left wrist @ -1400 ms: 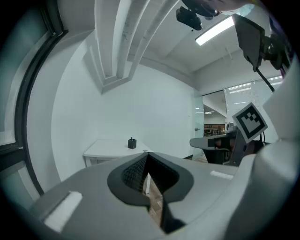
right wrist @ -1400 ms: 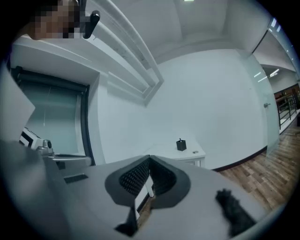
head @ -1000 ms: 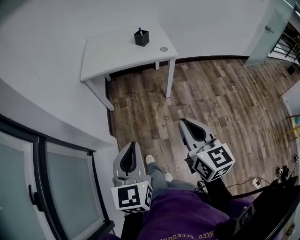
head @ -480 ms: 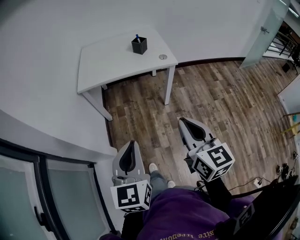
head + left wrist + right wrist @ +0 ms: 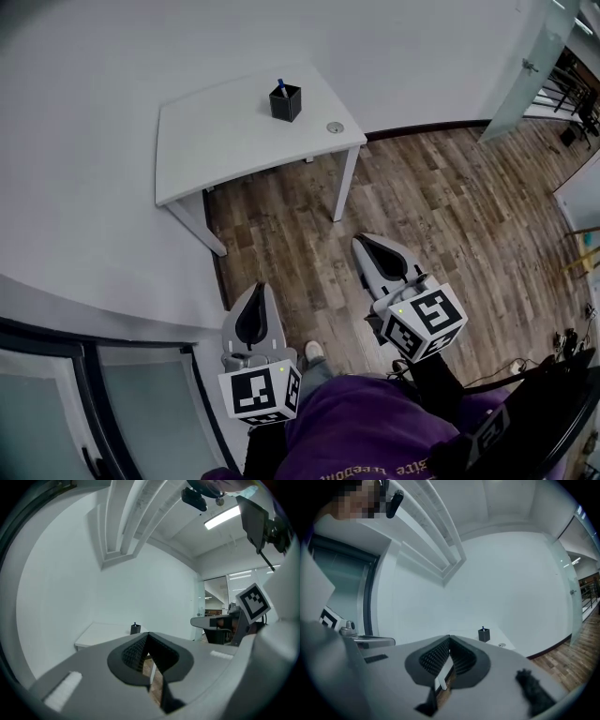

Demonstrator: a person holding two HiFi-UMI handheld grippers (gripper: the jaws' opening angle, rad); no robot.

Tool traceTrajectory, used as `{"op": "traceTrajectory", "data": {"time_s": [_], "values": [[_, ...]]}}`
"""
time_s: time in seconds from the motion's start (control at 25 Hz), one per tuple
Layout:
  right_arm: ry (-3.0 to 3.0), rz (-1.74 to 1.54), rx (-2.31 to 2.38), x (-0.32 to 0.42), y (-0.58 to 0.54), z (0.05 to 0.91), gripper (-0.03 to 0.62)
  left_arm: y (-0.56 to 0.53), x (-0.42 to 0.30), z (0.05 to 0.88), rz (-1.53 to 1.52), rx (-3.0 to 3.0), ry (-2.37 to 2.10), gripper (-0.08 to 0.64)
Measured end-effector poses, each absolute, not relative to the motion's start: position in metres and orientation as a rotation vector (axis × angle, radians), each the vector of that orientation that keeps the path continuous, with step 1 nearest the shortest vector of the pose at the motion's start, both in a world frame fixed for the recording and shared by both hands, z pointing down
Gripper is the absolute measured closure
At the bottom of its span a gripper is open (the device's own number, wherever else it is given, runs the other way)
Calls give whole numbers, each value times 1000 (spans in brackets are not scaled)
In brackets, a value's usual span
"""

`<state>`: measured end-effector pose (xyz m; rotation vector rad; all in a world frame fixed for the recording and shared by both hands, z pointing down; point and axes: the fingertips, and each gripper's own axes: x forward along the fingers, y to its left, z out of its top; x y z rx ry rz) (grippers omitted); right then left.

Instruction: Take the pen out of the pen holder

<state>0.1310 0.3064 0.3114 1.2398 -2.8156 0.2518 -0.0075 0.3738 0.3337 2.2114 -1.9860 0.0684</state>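
The left hand-held gripper (image 5: 259, 291) and right hand-held gripper (image 5: 364, 244) are closed and empty, well apart from the tabletop (image 5: 225, 141), where the pen (image 5: 280, 85) stands in the pen holder (image 5: 285, 104).

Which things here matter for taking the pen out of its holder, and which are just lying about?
Job: blue pen, standing in the black pen holder on the white table; left tongs and right tongs, both shut, away from the table.
Lying about: small round silver disc on the table; glass door beyond.
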Motion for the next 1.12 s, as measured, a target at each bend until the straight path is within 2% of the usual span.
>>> {"op": "traceTrajectory", "data": {"time_s": [0.68, 1.12], "values": [[-2760, 287, 1272, 109, 250, 330, 581, 315, -32, 347, 94, 2211, -1925, 552], [-2815, 252, 1148, 88, 154, 326, 581, 233, -32, 342, 53, 2164, -1980, 552]]}}
